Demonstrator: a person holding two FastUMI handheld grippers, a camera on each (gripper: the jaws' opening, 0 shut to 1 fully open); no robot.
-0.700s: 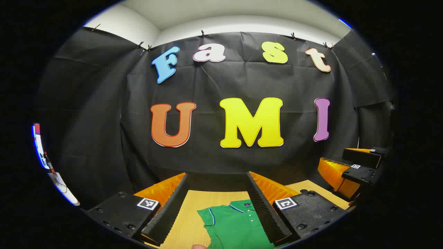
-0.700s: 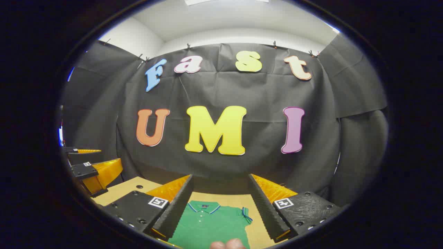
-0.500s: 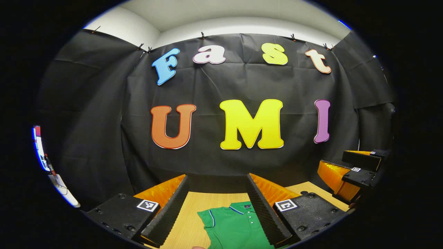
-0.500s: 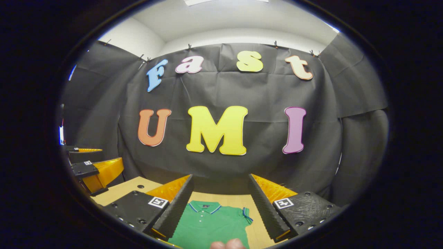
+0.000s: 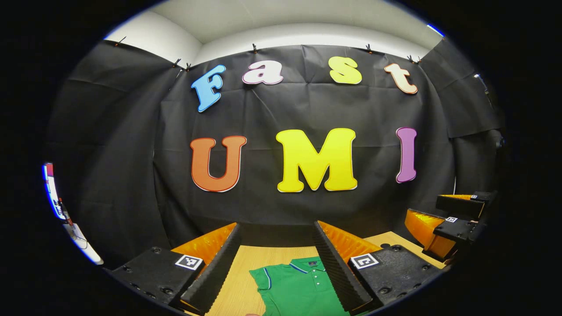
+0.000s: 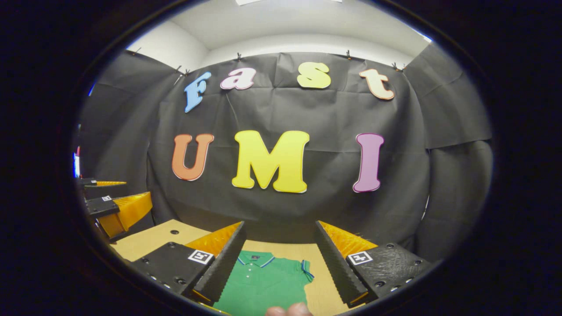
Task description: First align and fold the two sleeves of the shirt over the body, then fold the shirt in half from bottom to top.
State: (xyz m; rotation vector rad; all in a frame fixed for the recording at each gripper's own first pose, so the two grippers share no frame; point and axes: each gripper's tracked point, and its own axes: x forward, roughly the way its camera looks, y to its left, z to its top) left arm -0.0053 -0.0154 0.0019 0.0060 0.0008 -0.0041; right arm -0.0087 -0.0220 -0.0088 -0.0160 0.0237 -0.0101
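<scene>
Right gripper view, green polo shirt [image 6: 263, 285], blue-trimmed collar, flat

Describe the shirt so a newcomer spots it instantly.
Start at the light wooden table below the black cloth wall. Lying flat on it is the shirt: a green short-sleeved polo, the sole garment there, set apart by its blue-and-white trimmed collar and cuffs.

The shirt [image 5: 303, 287] at the lower middle of the left gripper view is bright green, with a thin blue-and-white stripe edging its collar and its sleeve cuff, a row of small white buttons down the placket, and a small dark tag inside the neck. The surface [image 5: 239, 285] under it is pale tan with a fine wood grain. In the right gripper view the shirt [image 6: 263, 285] shows the same green and striped trim.
</scene>
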